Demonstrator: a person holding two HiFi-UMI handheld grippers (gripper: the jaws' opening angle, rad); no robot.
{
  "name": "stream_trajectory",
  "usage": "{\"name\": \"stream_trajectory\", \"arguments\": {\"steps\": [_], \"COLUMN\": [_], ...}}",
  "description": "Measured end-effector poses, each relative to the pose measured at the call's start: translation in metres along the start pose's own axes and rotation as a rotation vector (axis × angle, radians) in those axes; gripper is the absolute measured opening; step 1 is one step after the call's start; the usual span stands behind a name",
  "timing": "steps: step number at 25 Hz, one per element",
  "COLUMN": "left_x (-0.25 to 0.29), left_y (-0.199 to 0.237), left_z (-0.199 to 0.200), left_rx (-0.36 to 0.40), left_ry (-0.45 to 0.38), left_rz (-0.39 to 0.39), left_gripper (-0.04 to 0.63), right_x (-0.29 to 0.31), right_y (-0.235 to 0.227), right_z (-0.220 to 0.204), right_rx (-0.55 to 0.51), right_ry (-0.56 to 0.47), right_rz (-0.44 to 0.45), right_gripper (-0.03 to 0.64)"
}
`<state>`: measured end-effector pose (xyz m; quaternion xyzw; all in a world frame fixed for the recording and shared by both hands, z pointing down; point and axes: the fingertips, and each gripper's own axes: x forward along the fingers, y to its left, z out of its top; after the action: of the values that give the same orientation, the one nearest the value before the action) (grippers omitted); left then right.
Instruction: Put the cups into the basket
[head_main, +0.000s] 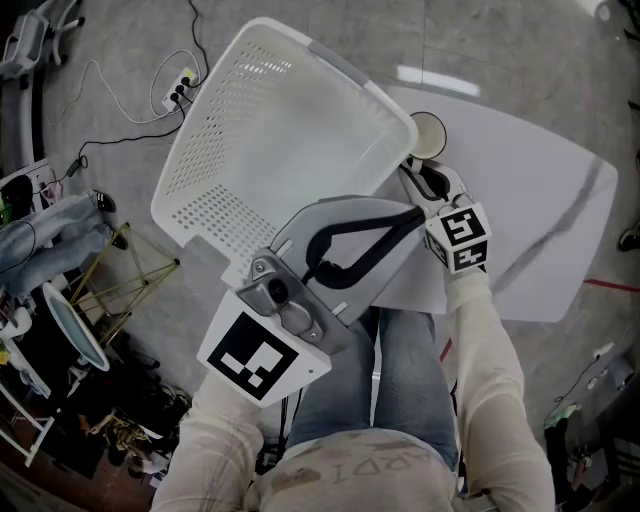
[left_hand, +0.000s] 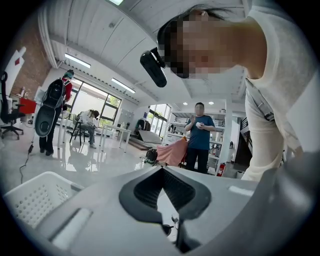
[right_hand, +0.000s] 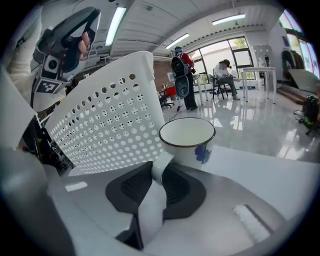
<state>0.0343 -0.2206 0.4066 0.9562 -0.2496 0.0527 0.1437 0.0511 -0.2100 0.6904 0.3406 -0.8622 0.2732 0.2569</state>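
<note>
A white enamel cup (head_main: 428, 135) with a dark rim and a blue mark stands on the white table (head_main: 530, 200), just right of the basket's corner. My right gripper (head_main: 432, 185) is shut on the cup's handle; the right gripper view shows the cup (right_hand: 187, 140) just past the jaw tips and the handle pinched between the pads (right_hand: 177, 192). The white perforated basket (head_main: 290, 120) lies at the table's left end, its wall (right_hand: 100, 120) close beside the cup. My left gripper (head_main: 415, 215) hovers above the table's near edge, jaw tips together, holding nothing.
The basket rim (left_hand: 35, 197) shows low at left in the left gripper view, which points up at the person. Cables and a power strip (head_main: 180, 90) lie on the floor beyond the basket. Racks and clutter (head_main: 70, 300) fill the floor at left. A bystander (left_hand: 199, 135) stands far off.
</note>
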Motion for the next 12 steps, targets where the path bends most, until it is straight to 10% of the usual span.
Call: {"name": "stream_trajectory", "arguments": {"steps": [12], "left_x": [-0.001], "left_y": [-0.006], "left_z": [-0.003], "left_rx": [0.018], "left_ry": [0.003], "left_rz": [0.009], "left_gripper": [0.001], "right_x": [-0.012], "right_y": [0.010], "right_z": [-0.005], "right_rx": [-0.090], "right_ry": [-0.023], "right_rz": [-0.035], "right_gripper": [0.078]}}
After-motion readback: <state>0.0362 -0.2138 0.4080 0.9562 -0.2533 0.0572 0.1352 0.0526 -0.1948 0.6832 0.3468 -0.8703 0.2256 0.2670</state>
